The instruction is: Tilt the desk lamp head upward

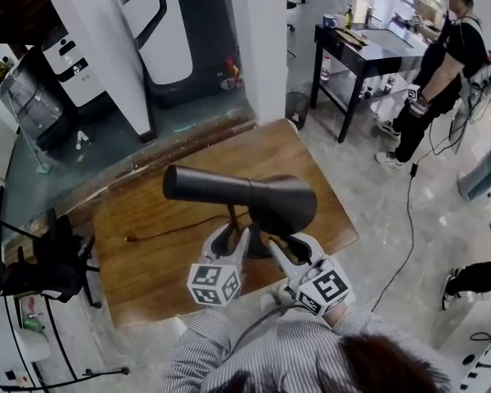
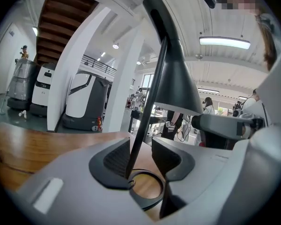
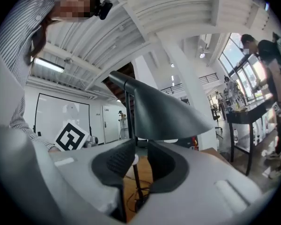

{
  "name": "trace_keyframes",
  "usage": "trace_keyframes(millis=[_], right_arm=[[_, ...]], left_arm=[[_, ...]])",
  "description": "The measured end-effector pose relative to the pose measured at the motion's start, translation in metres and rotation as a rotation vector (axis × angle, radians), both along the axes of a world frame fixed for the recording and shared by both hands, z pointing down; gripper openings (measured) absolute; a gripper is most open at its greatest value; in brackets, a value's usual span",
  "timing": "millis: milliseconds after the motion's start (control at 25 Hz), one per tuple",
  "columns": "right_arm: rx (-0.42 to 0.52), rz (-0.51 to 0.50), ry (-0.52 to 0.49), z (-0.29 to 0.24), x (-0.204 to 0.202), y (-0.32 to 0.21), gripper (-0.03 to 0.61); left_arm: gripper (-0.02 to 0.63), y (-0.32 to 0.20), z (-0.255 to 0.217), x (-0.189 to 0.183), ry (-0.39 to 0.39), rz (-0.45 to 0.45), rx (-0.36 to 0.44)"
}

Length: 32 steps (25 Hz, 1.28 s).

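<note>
A black desk lamp stands on the wooden table; its cone-shaped head lies about level over both grippers. My left gripper sits at the thin stem, which runs up between its open jaws, close against the left pad, with the ring base below. My right gripper is just under the wide end of the head. Its jaws stand open with a narrow gap, and the stem shows beyond them, not gripped.
The lamp's cord trails left across the table. A black stand is off the table's left edge. A person stands by a black workbench at the back right. White machines and a pillar lie behind.
</note>
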State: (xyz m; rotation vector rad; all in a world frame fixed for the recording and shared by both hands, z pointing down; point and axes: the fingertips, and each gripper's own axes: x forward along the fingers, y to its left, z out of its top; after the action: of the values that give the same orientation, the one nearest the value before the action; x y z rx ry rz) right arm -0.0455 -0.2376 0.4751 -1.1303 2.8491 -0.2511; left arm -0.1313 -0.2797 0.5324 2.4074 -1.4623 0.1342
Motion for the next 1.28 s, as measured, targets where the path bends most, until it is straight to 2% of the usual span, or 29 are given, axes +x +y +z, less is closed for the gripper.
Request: trace_keyframes(millis=[80,280,440,520,680,960,1080,1280], right_arm=[[0.02,0.002,-0.013,-0.003,-0.002,0.0,0.069],[0.003,0.002,-0.078,-0.006,-0.002,-0.005,0.069],[0.011,0.021,-0.083,-0.006,0.0,-0.005,0.069],[0.008,0.016,-0.087,-0.005,0.001,-0.005,0.069],[0.007,-0.012,-0.108,-0.008,0.003,-0.006,0.061],[0.065,-0.007,-0.055,-0.018,0.02,-0.01,0.054],[0.08,0.024,-0.072,-0.029,0.034,-0.011,0.047],[0.16,0.087,-0.071,-0.061,0.064,-0.018,0.014]], left_arm=[[0.153,-0.002,0.005,0.001,0.014,0.012,-0.015],[0.15,-0.007,0.012,0.003,0.008,0.0,-0.033],[0.126,-0.008,0.015,0.002,-0.01,-0.021,-0.042],[0.089,-0.009,0.017,0.0,-0.004,-0.028,-0.041],[0.086,-0.01,0.016,0.0,0.01,-0.01,-0.037],[0.081,-0.011,0.017,0.0,-0.017,-0.01,-0.037],[0.081,-0.01,0.017,0.001,-0.009,-0.004,-0.039],[0.081,-0.011,0.017,-0.001,-0.014,-0.007,-0.04]])
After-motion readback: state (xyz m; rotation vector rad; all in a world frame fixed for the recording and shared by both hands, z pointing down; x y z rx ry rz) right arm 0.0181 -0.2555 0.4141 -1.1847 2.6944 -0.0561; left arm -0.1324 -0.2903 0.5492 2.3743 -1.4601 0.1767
